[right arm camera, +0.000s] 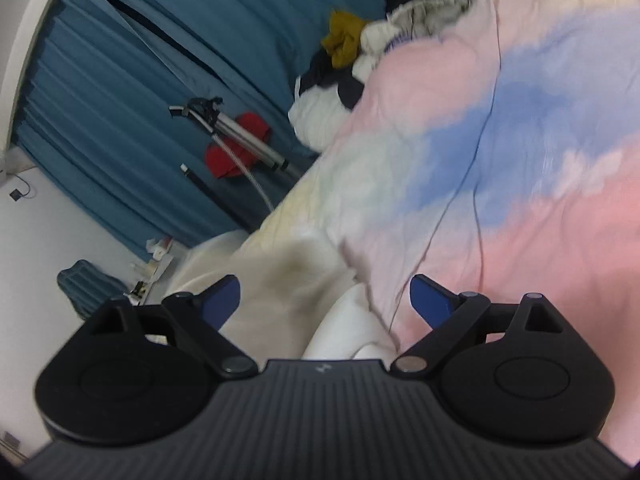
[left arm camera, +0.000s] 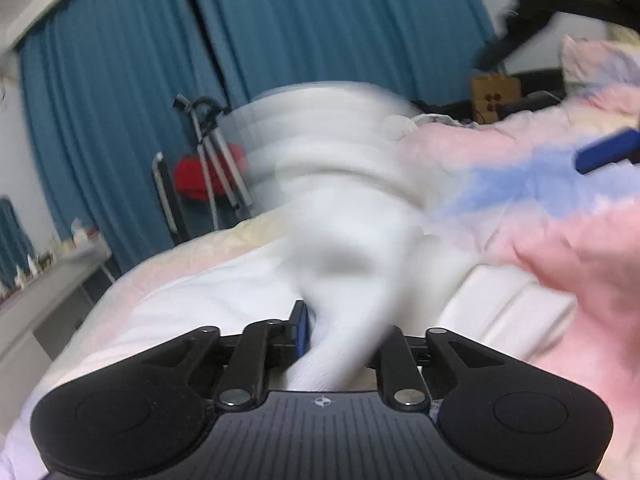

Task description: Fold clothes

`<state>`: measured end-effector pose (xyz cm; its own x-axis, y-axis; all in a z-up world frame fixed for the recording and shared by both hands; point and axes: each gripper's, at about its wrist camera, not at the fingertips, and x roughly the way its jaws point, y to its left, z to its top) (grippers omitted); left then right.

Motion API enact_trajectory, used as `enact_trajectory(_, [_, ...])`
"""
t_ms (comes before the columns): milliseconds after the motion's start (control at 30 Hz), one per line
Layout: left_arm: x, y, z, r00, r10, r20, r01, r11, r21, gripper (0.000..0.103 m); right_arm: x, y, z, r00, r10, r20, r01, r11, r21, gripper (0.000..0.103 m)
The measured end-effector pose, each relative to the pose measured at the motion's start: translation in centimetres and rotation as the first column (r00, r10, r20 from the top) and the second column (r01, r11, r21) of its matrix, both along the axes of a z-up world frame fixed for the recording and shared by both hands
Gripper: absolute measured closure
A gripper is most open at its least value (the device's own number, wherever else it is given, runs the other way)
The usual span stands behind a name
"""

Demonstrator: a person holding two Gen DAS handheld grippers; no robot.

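A white garment [left arm camera: 340, 208], blurred by motion, rises from my left gripper [left arm camera: 340, 332] over the bed. The cloth runs between the jaws, which stand close together on it. One blue finger [left arm camera: 300, 328] shows at its left; the other is hidden by the fabric. My right gripper [right arm camera: 326, 300] is open, with its blue fingers [right arm camera: 224, 300] wide apart and nothing pinched. White cloth [right arm camera: 348, 328] lies just below it on the pastel quilt [right arm camera: 500, 140]. A blue finger of the right gripper [left arm camera: 608, 156] shows at the right edge of the left wrist view.
A heap of mixed clothes [right arm camera: 360, 52] lies at the far end of the bed. Blue curtains [left arm camera: 120, 80] hang behind, with a metal stand [left arm camera: 216, 160] and something red by them. A white shelf [left arm camera: 48, 280] with small items runs along the left.
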<state>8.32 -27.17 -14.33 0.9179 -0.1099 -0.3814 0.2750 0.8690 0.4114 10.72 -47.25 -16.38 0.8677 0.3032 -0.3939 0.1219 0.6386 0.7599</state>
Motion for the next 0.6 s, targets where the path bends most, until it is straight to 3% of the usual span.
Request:
enact_trajectory(100, [0.3, -0.8, 0.0, 1.000, -0.031, -0.002, 0.031, 0.999, 0.035, 0.079, 0.9, 0.6, -0.6, 0.999, 0.049, -0.016, -0.049, 0.999, 0.019, 0.009])
enact_trajectory(233, [1.9, 0.7, 0.4, 0.993, -0.105, -0.059, 0.110, 0.990, 0.093, 0.061, 1.3, 1.0, -0.9, 0.997, 0.072, -0.033, -0.071, 0.997, 0.012, 0.010])
enact_trajectory(433, [-0.7, 8.0, 1.2, 0.976, -0.177, -0.128, 0.200, 0.958, 0.207, 0.048, 2.5, 2.5, -1.6, 0.990, 0.138, -0.034, -0.138, 0.990, 0.000, 0.009])
enact_trajectory(500, [-1.4, 9.8, 1.5, 0.976, -0.174, -0.128, 0.200, 0.955, 0.221, 0.046, 3.3, 3.4, -1.8, 0.989, 0.147, -0.032, -0.148, 0.988, -0.038, 0.009])
enact_trajectory(600, [-2.2, 12.8, 1.6, 0.982, -0.132, -0.137, 0.154, 0.974, 0.166, 0.044, 4.5, 5.0, -2.0, 0.986, 0.163, -0.023, -0.165, 0.979, -0.122, 0.010])
